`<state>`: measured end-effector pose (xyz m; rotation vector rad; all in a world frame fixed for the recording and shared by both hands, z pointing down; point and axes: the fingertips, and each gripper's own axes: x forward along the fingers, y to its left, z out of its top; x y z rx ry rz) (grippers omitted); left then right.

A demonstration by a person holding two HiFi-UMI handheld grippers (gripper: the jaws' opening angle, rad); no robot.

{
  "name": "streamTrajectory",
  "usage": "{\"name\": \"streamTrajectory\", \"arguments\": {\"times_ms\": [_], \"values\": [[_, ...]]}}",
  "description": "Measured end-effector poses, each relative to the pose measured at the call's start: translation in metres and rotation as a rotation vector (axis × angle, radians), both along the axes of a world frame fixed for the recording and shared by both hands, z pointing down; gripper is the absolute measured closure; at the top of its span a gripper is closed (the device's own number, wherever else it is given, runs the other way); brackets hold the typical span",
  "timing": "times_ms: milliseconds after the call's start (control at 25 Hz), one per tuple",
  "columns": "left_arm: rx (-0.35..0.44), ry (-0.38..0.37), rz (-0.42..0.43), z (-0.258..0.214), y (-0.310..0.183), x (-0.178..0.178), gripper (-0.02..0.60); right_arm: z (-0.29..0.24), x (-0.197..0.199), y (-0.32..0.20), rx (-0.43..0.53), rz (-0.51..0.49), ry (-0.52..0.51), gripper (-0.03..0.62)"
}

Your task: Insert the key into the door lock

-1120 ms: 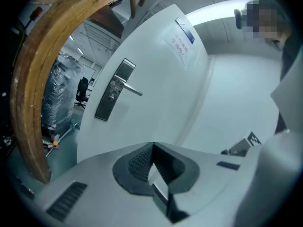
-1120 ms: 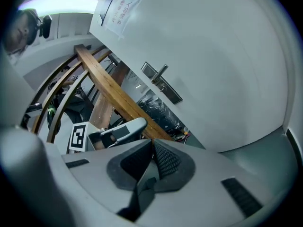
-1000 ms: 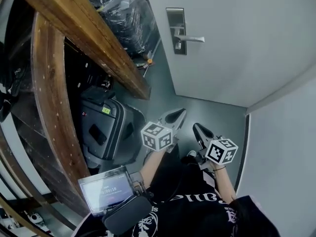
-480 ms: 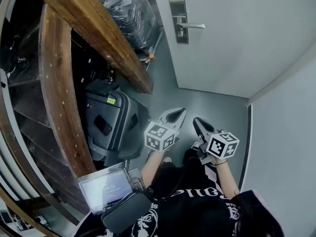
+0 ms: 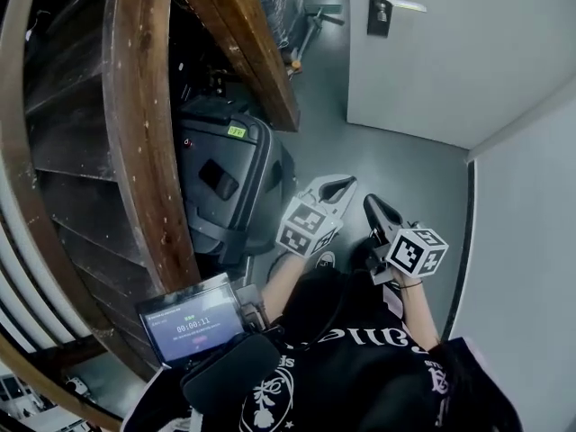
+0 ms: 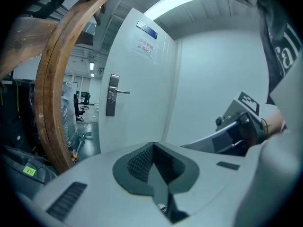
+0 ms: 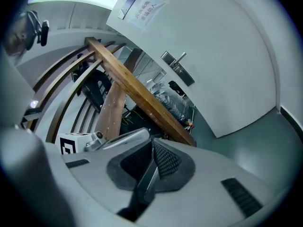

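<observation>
- left tool: light grey plastic shell, black ribbed pads, jaws together, nothing seen between them; marker cube on its back
- right tool: same build, jaws pressed together, tips dark and pointed; its own marker cube behind
- both tools are held side by side, low over the floor, tips aimed toward the door, well apart from it
- key: cannot make it out in any view
- door lock: tall dark metal plate with a straight silver lever handle, near the door's left edge
- door is smooth, matte and pale, with a printed paper notice high up
- floor is smooth grey-green; a plain white wall stands on the right
- thick brown wooden beam slants on the left, curved wooden rail beside it
- dark hard-shell case stands on the floor under the beam
- small lit screen at the person's chest
</observation>
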<state>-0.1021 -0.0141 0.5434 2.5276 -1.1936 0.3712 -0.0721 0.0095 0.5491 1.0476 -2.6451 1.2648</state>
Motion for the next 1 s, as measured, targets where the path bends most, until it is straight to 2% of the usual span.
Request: {"name": "streamTrajectory", "arguments": {"times_ms": [160,400,760,1000], "values": [[-0.014,0.04,0.018,0.005,0.027,-0.026,0.577,0.009,-0.027,0.039,-0.021,0.006,0.022,0.568],[-0.005,0.093,0.044,-0.003,0.049,-0.034,0.577,0.001,-0.033,0.062,0.001,0.04,0.062,0.568],[0.004,0.141,0.041,-0.013,0.064,-0.024,0.577,-0.003,-0.013,0.07,0.01,0.073,0.095,0.568],[0.0,0.168,0.009,-0.018,0.085,0.002,0.577,-0.003,0.017,0.091,0.013,0.061,0.098,0.568]]}}
